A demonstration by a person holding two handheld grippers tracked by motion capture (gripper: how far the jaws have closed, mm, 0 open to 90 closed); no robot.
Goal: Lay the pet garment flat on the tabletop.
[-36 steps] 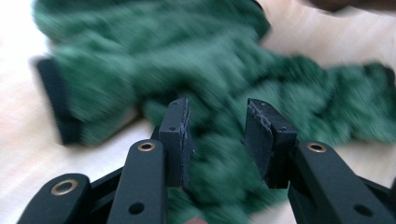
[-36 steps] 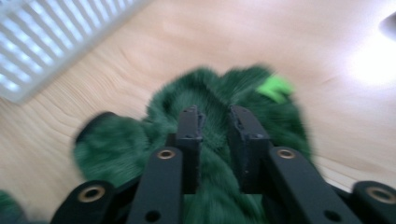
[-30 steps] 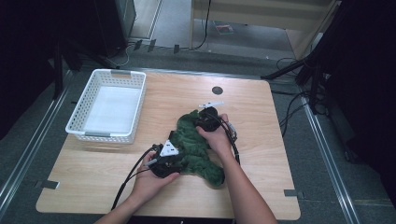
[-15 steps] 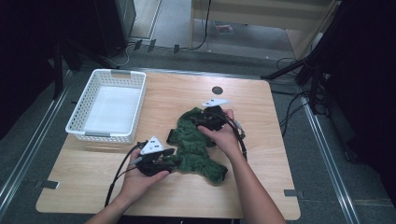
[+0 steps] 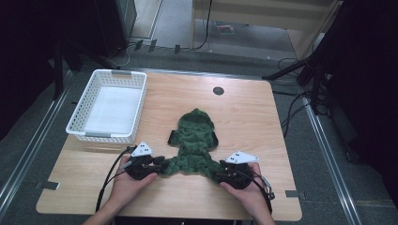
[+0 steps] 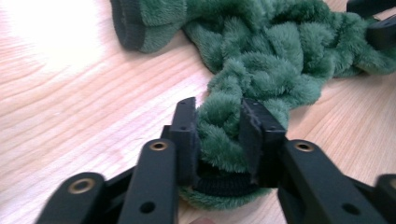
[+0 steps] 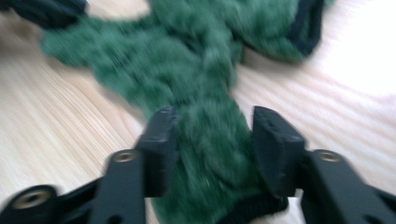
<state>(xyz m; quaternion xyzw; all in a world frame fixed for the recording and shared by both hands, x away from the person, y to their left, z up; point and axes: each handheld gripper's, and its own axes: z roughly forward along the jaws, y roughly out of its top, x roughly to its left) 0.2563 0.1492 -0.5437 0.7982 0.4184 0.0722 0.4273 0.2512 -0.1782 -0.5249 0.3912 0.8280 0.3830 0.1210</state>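
Left fingers (image 6: 187,135): pinched on a fleece sleeve end, dark cuff just behind the pads; jaws had just been closing, part-way apart with fabric filling the gap.
Right fingers (image 7: 161,140): astride the other sleeve, fleece between them; jaws had just been closing, but the blur left it unclear whether the pads pressed.
Left gripper (image 5: 159,164): low at the near table edge, at the garment's left sleeve.
Right gripper (image 5: 224,174): likewise low, at the right sleeve.
Garment (image 5: 193,140): green fleece, hood pointing away, sleeves drawn out toward the person, flat on the table (image 5: 263,126).
Basket (image 5: 108,136): white, far left, nothing in it.
Progress: spreading looked nearly done; folding and any move to the basket apparently remained.
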